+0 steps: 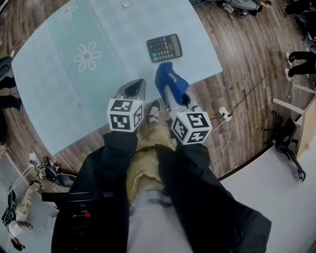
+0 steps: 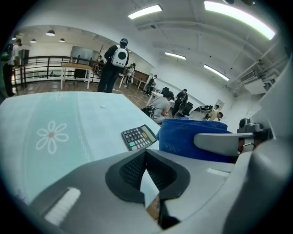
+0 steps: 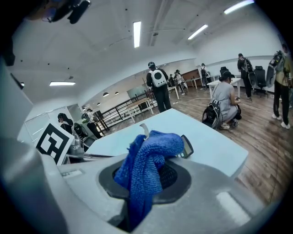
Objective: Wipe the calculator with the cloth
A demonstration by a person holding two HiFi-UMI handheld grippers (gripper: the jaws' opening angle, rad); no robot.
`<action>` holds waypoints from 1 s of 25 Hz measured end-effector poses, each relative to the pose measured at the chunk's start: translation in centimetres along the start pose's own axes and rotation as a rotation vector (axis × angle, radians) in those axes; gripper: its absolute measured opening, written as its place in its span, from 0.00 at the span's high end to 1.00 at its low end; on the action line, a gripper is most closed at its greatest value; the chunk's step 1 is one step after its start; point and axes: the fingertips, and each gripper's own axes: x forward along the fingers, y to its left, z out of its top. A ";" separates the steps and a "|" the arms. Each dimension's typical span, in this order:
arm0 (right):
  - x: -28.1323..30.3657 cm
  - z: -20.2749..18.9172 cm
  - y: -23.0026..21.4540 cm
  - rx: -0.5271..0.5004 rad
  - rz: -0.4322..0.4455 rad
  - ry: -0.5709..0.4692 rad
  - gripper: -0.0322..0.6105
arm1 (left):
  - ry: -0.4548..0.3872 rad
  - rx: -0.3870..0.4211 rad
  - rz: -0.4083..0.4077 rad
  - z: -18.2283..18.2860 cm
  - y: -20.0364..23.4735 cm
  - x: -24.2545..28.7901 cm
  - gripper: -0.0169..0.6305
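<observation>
A black calculator [image 1: 164, 48] [image 2: 139, 137] lies on the pale blue table [image 1: 98, 94] near its right front edge. My right gripper [image 1: 169, 88] [image 3: 151, 171] is shut on a blue cloth [image 1: 170, 79] [image 3: 147, 157] that bunches up out of its jaws. It hangs at the table's front edge, a short way before the calculator, whose corner [image 3: 187, 146] peeks out behind the cloth. My left gripper [image 1: 134, 88] [image 2: 145, 155] is beside it on the left, shut with nothing between its pads. From the left gripper view the cloth [image 2: 192, 135] shows at the right.
A flower print [image 1: 87, 56] marks the table's left half, and a small white scrap [image 1: 125, 5] lies at its far edge. A power strip with cable [image 1: 224, 113] lies on the wooden floor at the right. Several people stand or crouch beyond the table [image 3: 158, 89].
</observation>
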 end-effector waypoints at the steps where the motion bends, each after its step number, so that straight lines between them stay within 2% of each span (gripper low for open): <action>1: 0.5 -0.2 -0.4 0.002 -0.004 0.010 0.85 | 0.011 -0.007 0.001 -0.2 0.5 0.4 0.98; 6: 3.1 -0.1 -2.7 -0.006 -0.031 0.040 0.85 | 0.052 -0.024 0.009 -0.3 2.0 2.5 0.98; 12: 6.0 1.7 -5.7 -0.052 -0.067 0.044 0.85 | 0.096 -0.052 0.075 -0.2 4.3 4.0 0.98; 25: 12.2 6.9 -9.7 -0.266 -0.111 -0.003 0.85 | 0.106 -0.081 0.113 1.7 7.9 5.7 0.98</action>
